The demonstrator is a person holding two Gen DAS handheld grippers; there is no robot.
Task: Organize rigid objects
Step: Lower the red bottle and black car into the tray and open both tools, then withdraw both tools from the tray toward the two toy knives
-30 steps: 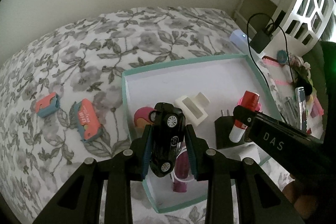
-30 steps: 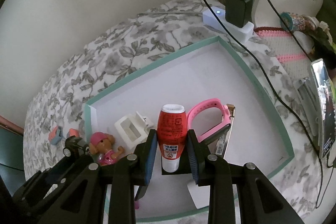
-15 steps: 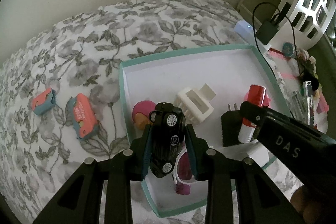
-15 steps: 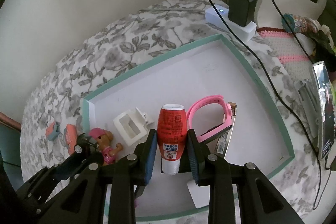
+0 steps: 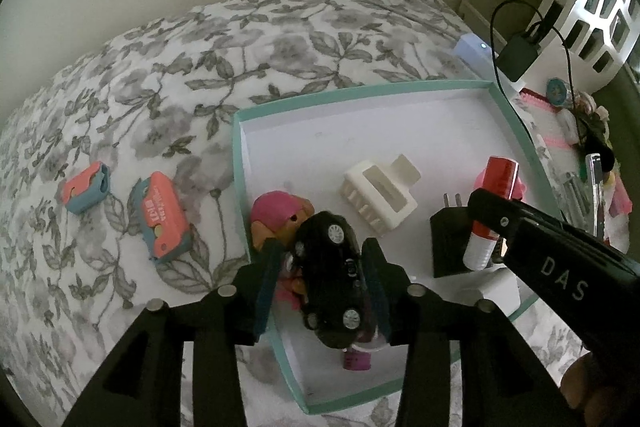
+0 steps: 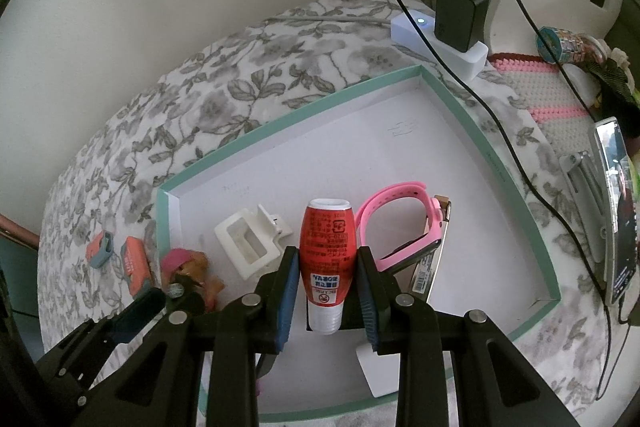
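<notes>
My left gripper is shut on a black toy car, held above the near left corner of the teal-rimmed white tray. My right gripper is shut on a red and white bottle, held above the tray near its front; the bottle also shows in the left wrist view. In the tray lie a pink-haired doll, a white clip-like block, a black plug adapter, a pink watch and a white box.
Two coral and blue erasers lie on the floral bedspread left of the tray. A white power strip with a black charger and cable sits behind the tray. A phone and clutter lie on the right.
Both grippers have moved slightly nearer over the tray, each keeping its object. The left view has shifted so the tray sits a little more to the right.
</notes>
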